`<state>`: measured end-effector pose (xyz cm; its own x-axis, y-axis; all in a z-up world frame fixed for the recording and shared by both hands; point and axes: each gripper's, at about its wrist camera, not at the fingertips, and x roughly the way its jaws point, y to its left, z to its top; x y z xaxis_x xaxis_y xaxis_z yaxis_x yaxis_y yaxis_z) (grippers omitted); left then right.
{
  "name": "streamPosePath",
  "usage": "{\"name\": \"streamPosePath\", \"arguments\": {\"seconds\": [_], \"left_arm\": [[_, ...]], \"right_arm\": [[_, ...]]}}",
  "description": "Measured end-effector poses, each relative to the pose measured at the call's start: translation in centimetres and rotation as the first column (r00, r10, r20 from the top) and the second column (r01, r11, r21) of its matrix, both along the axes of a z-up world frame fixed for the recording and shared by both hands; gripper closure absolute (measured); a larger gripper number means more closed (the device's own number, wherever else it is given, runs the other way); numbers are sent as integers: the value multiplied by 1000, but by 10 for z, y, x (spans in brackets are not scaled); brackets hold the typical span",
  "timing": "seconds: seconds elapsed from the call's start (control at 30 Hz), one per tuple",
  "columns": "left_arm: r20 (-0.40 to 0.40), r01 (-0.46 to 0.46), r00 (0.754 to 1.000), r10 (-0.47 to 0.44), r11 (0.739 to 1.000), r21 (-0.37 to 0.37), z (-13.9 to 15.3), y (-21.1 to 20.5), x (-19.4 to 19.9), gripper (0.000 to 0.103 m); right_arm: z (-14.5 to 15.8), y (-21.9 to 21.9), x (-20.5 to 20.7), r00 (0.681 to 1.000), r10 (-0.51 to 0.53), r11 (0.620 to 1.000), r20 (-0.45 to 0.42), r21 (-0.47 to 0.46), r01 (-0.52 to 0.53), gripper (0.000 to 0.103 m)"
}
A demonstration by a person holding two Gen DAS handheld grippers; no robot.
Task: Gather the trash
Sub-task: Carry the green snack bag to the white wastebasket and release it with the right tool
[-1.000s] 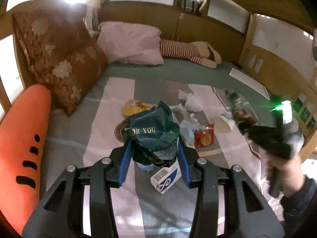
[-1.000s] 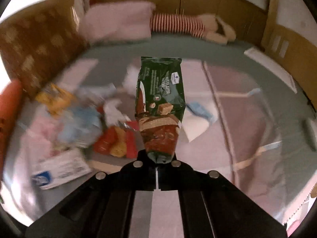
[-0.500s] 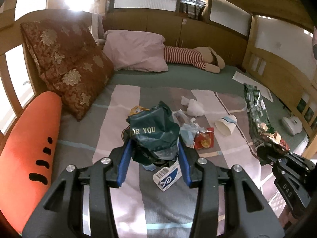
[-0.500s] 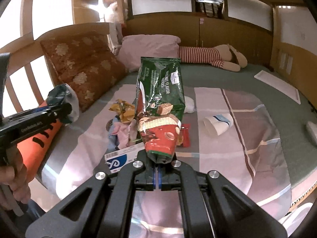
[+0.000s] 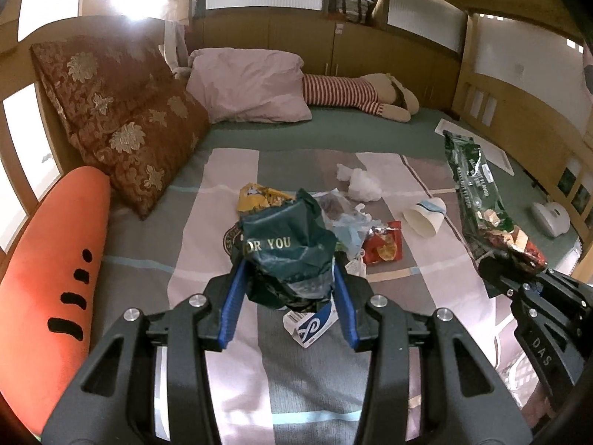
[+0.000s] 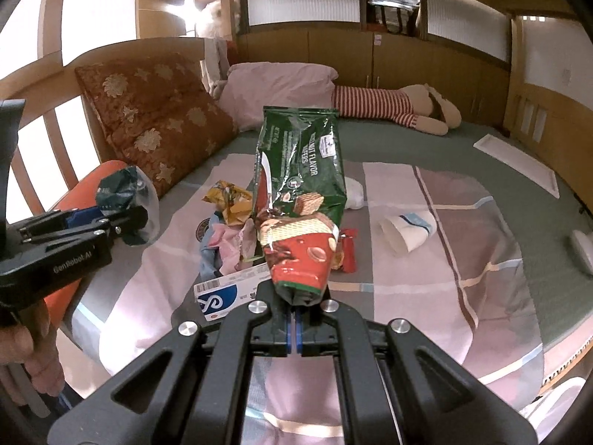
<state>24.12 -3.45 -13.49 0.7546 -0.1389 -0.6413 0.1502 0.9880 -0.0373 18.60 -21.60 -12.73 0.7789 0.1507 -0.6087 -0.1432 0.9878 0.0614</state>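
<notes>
My left gripper (image 5: 289,289) is shut on a crumpled dark green bag (image 5: 289,256) printed "FOR YOU", held above the bed. It also shows at the left of the right wrist view (image 6: 122,215). My right gripper (image 6: 295,319) is shut on the bottom end of a green wafer packet (image 6: 300,193), which stands up from the jaws; it shows at the right in the left wrist view (image 5: 481,200). On the striped blanket (image 5: 222,193) lie a white paper cup (image 5: 424,215), a red wrapper (image 5: 383,246), a yellow wrapper (image 5: 255,196), white tissue (image 5: 361,183) and a white-and-blue box (image 5: 311,328).
A brown flowered cushion (image 5: 122,122), a pink pillow (image 5: 248,89) and a striped stuffed toy (image 5: 355,94) lie at the head of the bed. An orange carrot-shaped cushion (image 5: 48,256) lines the left edge. Wooden rails surround the bed. A white device (image 5: 552,217) rests at the right.
Both grippers have pulled back and up from the pile, each still holding its item. The right gripper with the wafer packet has steadied beside the left one.
</notes>
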Motion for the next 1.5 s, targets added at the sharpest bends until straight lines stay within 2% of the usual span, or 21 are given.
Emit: {"name": "streamPosePath", "arguments": {"seconds": [0.37,0.5,0.57,0.67,0.77,0.87,0.93,1.0,1.03,1.07,1.13,1.2,1.23,1.27,1.33,1.37,1.4,1.43,1.47,1.5], "left_arm": [[6,17,1000,-16,1000,-11,-1,-8,-1,58],[16,61,998,-61,998,-9,0,-19,-7,59],[20,80,997,-80,997,-9,0,-24,-10,59],[15,101,995,-101,995,-14,-1,-26,-12,59],[6,125,992,-125,992,-17,-3,-30,-14,59],[3,157,988,-157,987,-14,-6,-40,-19,59],[-1,191,982,-191,982,-9,-9,-51,-23,59],[-7,240,971,-240,971,-4,-12,-66,-30,59],[-16,272,962,-272,962,-3,-12,-77,-34,59],[-22,299,954,-299,954,-5,-12,-87,-39,59],[-25,384,923,-383,923,9,-10,-116,-55,59],[-27,494,869,-494,869,22,-6,-155,-77,59],[-38,545,838,-545,838,10,-5,-174,-87,59],[-54,619,783,-619,785,-21,0,-203,-100,59],[-59,697,714,-698,716,-43,6,-240,-119,59],[-54,752,655,-753,657,-44,12,-270,-135,59],[-57,786,614,-787,617,-47,14,-287,-144,59],[-67,824,561,-825,564,-56,16,-306,-155,59],[-79,871,480,-873,486,-74,18,-333,-169,55],[-90,892,438,-895,445,-81,18,-349,-176,47]], "right_arm": [[6,-11,-8,1000,-24,1000,11,2,24,101],[21,-44,-46,993,-109,994,54,40,106,101],[26,-66,-73,983,-170,985,73,22,169,101],[28,-109,-115,959,-276,960,64,-39,278,101],[26,-151,-155,924,-380,918,33,-112,381,101],[4,-184,-190,886,-463,877,-34,-160,452,101],[-21,-202,-208,854,-510,855,-100,-172,490,98],[-45,-218,-221,825,-543,838,-156,-155,522,83],[-58,-225,-225,801,-563,826,-203,-159,541,53],[-67,-235,-228,769,-595,804,-233,-160,573,39],[-60,-243,-240,747,-631,774,-209,-113,622,39],[-35,-250,-253,742,-661,749,-113,-29,662,39],[-16,-254,-261,721,-691,722,-48,-1,692,36],[-2,-256,-268,703,-711,703,1,23,711,30],[37,-260,-285,656,-744,668,127,108,736,23],[54,-259,-293,637,-750,660,178,147,737,21],[64,-261,-301,627,-752,658,206,169,734,20],[78,-261,-306,617,-749,660,242,193,726,19],[86,-261,-310,614,-743,666,266,205,717,18],[96,-258,-309,614,-732,676,294,209,706,17]]}}
